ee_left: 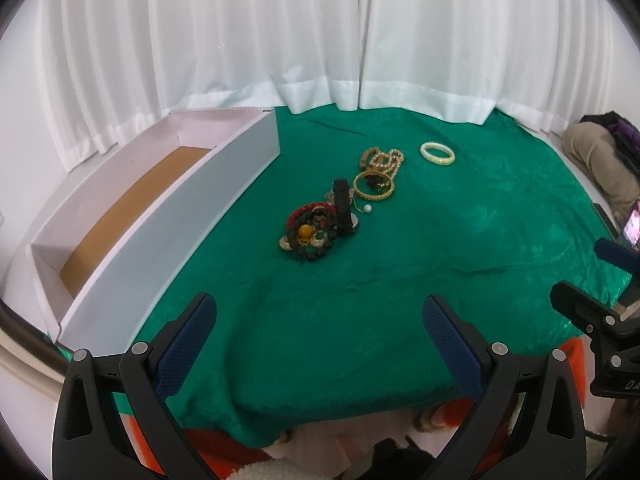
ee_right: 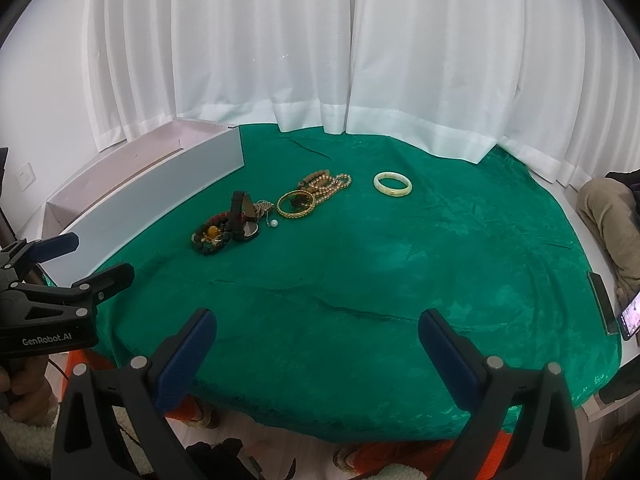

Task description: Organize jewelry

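Left wrist view: left gripper held above near edge of green cloth, jaws spread wide, nothing between blue pads. Jewelry grouped at centre of cloth: dark bead bracelets with red beads and an amber stone nearest the camera, black watch standing on edge just beside them, small white pearl lying loose next to watch, gold bangle behind, pale beaded strands touching bangle on far side. Pale jade bangle lying flat, apart from the group toward the right. Open white box with brown floor along left edge of cloth, long wall facing the jewelry, interior without jewelry. White curtain hanging behind table. Part of right gripper visible at right margin, clear of cloth. Right wrist view: right gripper above near edge of cloth, jaws equally wide apart, holding nothing. Same jewelry group left of centre, jade bangle right of group and well apart from it. White box at far left, interior hardly visible from this angle. Left gripper at left margin, marked GenRobot.AI, fingers apart, near corner of box. Phone with lit screen at right edge, off the cloth.
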Motion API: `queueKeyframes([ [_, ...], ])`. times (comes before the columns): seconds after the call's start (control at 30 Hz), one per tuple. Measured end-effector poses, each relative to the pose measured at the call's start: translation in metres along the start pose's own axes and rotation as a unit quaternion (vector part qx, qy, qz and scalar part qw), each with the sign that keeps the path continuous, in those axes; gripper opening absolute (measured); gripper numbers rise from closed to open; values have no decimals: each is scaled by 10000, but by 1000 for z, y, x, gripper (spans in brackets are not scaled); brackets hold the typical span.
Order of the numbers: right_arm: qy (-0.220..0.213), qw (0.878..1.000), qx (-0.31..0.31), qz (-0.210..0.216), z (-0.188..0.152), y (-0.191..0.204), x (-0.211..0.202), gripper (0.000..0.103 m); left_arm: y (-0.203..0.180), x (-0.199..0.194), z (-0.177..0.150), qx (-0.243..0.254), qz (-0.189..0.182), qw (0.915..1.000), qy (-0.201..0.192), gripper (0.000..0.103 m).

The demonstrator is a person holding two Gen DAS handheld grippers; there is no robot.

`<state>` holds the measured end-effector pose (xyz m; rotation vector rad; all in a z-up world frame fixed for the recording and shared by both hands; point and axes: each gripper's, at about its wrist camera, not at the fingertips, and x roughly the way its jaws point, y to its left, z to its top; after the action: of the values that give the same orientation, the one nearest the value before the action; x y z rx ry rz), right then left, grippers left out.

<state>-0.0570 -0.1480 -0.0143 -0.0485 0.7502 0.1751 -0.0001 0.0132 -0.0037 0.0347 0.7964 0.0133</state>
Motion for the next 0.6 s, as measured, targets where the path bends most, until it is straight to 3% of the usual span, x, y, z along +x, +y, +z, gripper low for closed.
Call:
queueKeyframes([
  [0.6, 31, 10000, 10, 28, -1, 3, 0, 103, 0, 3, 1, 17, 14, 10000, 62, 103],
])
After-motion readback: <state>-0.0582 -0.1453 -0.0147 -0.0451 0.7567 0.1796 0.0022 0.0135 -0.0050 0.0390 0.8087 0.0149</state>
